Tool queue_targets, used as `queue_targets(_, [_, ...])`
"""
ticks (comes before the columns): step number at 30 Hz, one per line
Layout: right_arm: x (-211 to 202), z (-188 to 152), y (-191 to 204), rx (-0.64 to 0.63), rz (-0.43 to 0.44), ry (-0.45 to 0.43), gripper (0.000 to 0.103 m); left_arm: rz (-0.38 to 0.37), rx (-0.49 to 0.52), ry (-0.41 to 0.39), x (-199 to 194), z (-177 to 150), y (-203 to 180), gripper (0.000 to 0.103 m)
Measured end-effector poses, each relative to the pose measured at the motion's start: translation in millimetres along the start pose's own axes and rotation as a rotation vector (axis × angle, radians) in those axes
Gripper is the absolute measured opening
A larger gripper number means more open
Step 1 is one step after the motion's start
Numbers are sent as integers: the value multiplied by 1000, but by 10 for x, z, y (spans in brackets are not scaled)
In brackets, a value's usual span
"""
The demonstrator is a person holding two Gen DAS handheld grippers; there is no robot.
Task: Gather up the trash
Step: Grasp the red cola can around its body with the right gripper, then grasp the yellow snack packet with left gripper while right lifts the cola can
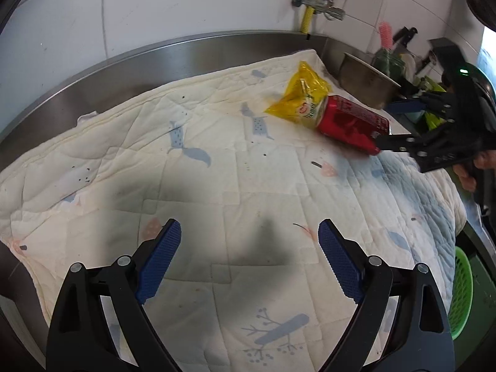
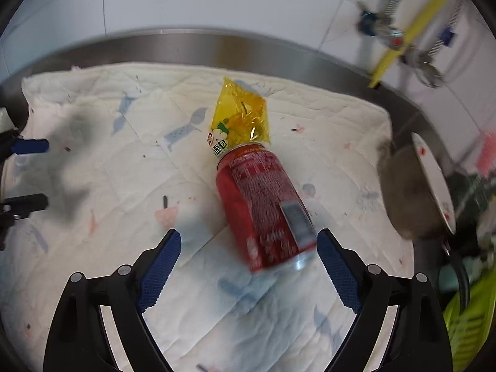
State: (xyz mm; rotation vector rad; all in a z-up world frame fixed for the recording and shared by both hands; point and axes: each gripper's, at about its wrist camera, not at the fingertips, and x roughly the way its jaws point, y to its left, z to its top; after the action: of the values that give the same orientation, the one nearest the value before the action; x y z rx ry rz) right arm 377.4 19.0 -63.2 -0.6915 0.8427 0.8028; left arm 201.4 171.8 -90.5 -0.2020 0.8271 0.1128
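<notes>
A red drink can (image 2: 263, 207) lies on its side on a white quilted cloth (image 2: 108, 167), its far end touching a crumpled yellow wrapper (image 2: 238, 117). My right gripper (image 2: 249, 249) is open, low over the cloth, with the can's near end between its blue pads; the right pad (image 2: 336, 266) is at the can's rim. In the left wrist view the can (image 1: 350, 121) and wrapper (image 1: 302, 93) sit at the far right, with the right gripper (image 1: 387, 121) reaching them. My left gripper (image 1: 249, 245) is open and empty over the cloth's middle.
A steel counter rim (image 1: 192, 49) and tiled wall run behind the cloth. A metal pot (image 1: 365, 80) stands just right of the can, also in the right wrist view (image 2: 412, 192). A green basket (image 1: 462, 291) sits below the cloth's right edge. Pipes (image 1: 316, 0) hang on the wall.
</notes>
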Motion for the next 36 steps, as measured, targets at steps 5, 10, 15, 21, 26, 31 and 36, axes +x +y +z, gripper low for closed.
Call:
queue_targets(5, [363, 190, -35, -60, -20, 69, 86, 16, -14, 5, 30, -5, 86, 89])
queue_targets(10, [653, 239, -93, -69, -41, 125, 86, 22, -23, 2, 29, 13, 123, 89])
queue_targets(15, [745, 212, -94, -67, -47, 146, 73, 22, -33, 6, 73, 63, 136, 89])
queue_targets(21, [585, 112, -103, -17, -13, 121, 72, 11, -43, -1, 127, 223, 87, 89])
queue_targets(26, [355, -102, -104, 62, 43, 94, 70, 17, -2, 4, 257, 372, -80, 89])
queue_targets(31, [103, -392, -109, 117, 79, 60, 70, 29, 77, 3, 403, 478, -347, 89])
queue_targets(36, [-90, -684, -112, 199, 101, 36, 70, 33, 147, -27, 531, 672, -618, 88])
